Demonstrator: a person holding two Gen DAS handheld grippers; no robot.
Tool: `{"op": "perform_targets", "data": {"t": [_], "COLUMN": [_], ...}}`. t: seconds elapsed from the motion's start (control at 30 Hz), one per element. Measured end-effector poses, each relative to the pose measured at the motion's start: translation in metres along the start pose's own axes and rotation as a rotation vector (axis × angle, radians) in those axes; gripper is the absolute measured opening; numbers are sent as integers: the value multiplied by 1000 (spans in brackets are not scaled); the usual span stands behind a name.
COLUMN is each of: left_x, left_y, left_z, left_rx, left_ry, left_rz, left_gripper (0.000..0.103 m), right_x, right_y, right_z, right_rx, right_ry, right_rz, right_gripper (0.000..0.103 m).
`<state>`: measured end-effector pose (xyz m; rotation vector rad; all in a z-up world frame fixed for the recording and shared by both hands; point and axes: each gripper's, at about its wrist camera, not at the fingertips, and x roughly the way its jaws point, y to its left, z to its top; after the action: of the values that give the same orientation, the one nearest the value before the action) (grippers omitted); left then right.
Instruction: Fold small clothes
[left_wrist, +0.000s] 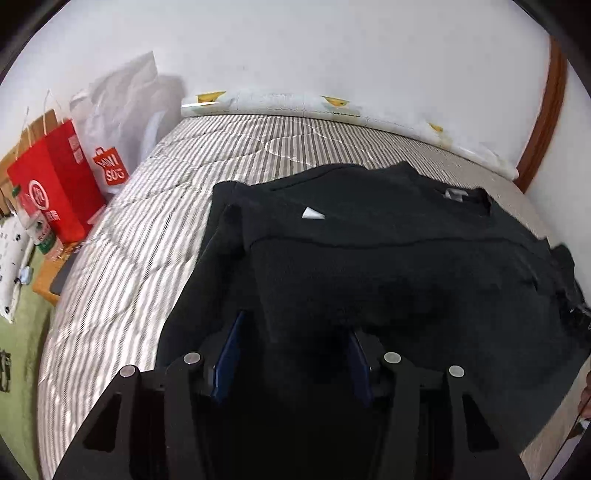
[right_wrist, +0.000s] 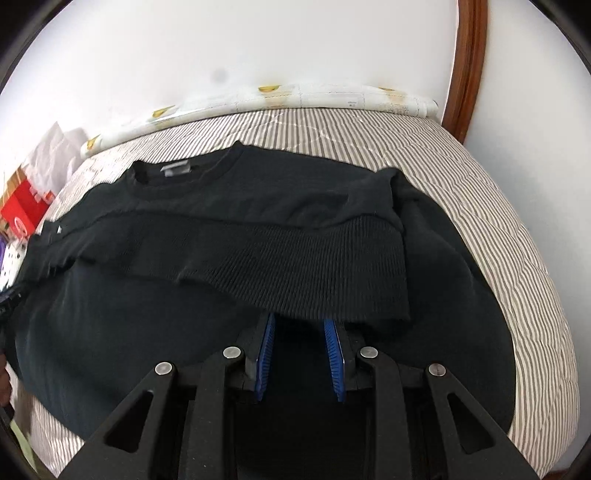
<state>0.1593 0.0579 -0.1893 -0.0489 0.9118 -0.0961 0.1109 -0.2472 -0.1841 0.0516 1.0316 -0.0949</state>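
A black sweater (left_wrist: 369, 258) (right_wrist: 221, 206) lies on the striped bed (left_wrist: 122, 258) (right_wrist: 498, 206), collar and grey neck label (left_wrist: 452, 194) (right_wrist: 175, 169) at the far side. Its lower part is folded up over the chest. The ribbed hem (right_wrist: 314, 266) drapes over my right gripper (right_wrist: 299, 318) and hides the tips; the blue pads stand narrow and grip it. My left gripper (left_wrist: 295, 325) stands wider, with a fold of the sweater between its fingers and the left pad (left_wrist: 232, 350) clear of the cloth. A small white tag (left_wrist: 313, 213) shows near the left shoulder.
Red paper bags (left_wrist: 55, 199) and a white shopping bag (left_wrist: 110, 170) stand beside the bed on the left, with a bottle (left_wrist: 42, 232) in front. A rolled white mat (left_wrist: 295, 101) (right_wrist: 332, 98) lies along the wall. A brown door frame (left_wrist: 546, 110) (right_wrist: 467, 66) rises at the right.
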Motion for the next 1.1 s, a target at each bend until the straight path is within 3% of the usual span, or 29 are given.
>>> {"op": "perform_targets", "data": {"t": [0.23,0.53,0.67,0.87,1.1], "left_x": [15,43,46,35,5], "left_y": [7,3,6,16,44], "left_z": [47,85,83,69,37], "left_rx": [-74,-70,-68,-45,-98], "left_ry": [4,5,12,12,15], "left_rz": [-101,-73,-71,-38,-41], "left_gripper": [48,48,48,49,50], "right_x": [22,60,73,61,32], "right_y": [-6,-15,-26,-39,-44], "right_z": [54,108,111,96,68], "right_rx": [10,18,50,39,14], "right_ry": [-3,11,45,37,11], "right_rz": [-7,-44,-40,-48,-93], "right_gripper": [25,25,25,27,30]}}
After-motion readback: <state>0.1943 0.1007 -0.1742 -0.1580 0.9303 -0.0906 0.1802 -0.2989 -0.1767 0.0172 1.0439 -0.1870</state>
